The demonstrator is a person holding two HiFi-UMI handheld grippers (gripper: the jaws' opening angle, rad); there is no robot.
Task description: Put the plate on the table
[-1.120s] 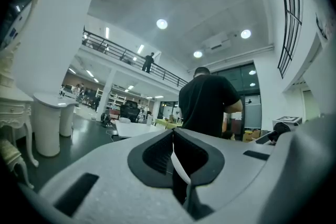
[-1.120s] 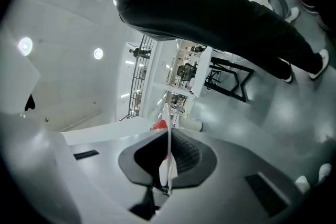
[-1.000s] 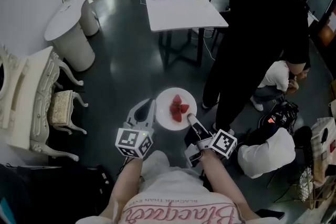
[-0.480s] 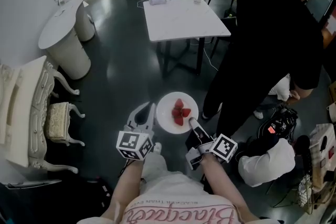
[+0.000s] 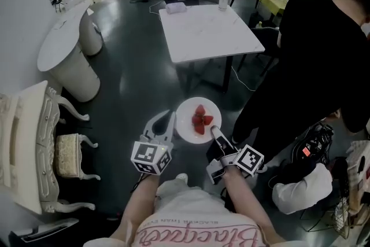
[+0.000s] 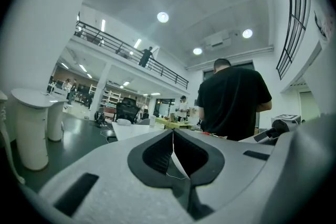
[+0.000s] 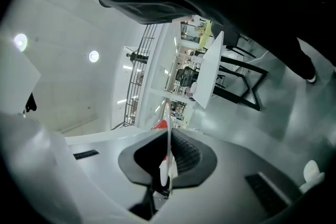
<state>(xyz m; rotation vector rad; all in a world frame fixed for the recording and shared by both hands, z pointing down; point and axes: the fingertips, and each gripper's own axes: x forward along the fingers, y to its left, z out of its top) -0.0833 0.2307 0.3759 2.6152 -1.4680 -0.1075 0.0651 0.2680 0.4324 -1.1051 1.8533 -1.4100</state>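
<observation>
Both forearms reach forward from the bottom of the head view, side by side, each hand carrying its tool.

The left gripper (image 5: 165,121) points ahead and slightly right, meeting the left rim of the plate (image 5: 186,125). In the left gripper view its jaws (image 6: 172,136) are drawn narrow, with a thin white sliver of the plate (image 6: 178,161) pinched edge-on between the dark pads.

The right gripper (image 5: 216,135) angles ahead and to the left, meeting the near right rim. In the right gripper view its jaws (image 7: 168,136) are likewise closed down on the plate (image 7: 164,168), seen edge-on, with a red strawberry (image 7: 160,125) showing just past the pads. That view is rolled, so the room appears strongly tilted.

The plate is round, white and plain. It carries a small cluster of cut red strawberries (image 5: 200,118) right of its centre. Its face appears roughly level toward the head camera. It is held in the air between the two grippers, above the dark floor (image 5: 133,78).

The table (image 5: 208,32) is white and square-topped on dark legs. It stands ahead of the plate, apart from it. A cup (image 5: 222,0) and a small white object (image 5: 175,7) sit at its far edge.

A person in black (image 5: 315,49) stands to the right, beside the table. An ornate white chair (image 5: 63,147) is at the left.
</observation>
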